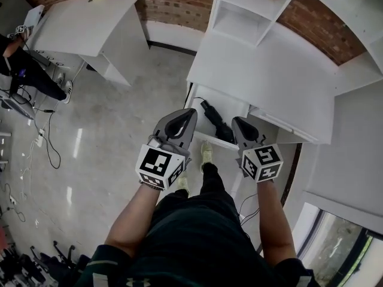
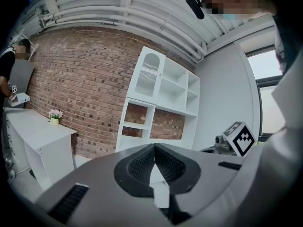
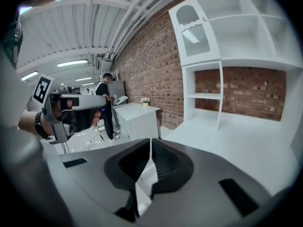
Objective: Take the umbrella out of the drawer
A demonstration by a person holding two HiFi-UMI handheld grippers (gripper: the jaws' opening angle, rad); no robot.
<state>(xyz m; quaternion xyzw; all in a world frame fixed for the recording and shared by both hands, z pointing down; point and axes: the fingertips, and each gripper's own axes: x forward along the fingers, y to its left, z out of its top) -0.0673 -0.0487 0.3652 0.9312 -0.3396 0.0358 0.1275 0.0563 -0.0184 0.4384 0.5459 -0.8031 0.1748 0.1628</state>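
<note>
The black folded umbrella (image 1: 216,124) lies inside the open white drawer (image 1: 226,103), which is pulled out from under the white tabletop (image 1: 275,76). Just above the drawer's front, the left gripper (image 1: 191,113) and the right gripper (image 1: 235,122) flank the umbrella without touching it. Both have their jaws pressed together on nothing. A white shelf unit (image 1: 245,11) stands at the tabletop's far end against a brick wall (image 1: 173,2).

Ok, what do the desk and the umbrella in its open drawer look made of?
Desk: likely white laminated or painted board, smooth and matte with sharp-edged panels. Umbrella: black, probably folded fabric with a plastic handle; too small to confirm.
</note>
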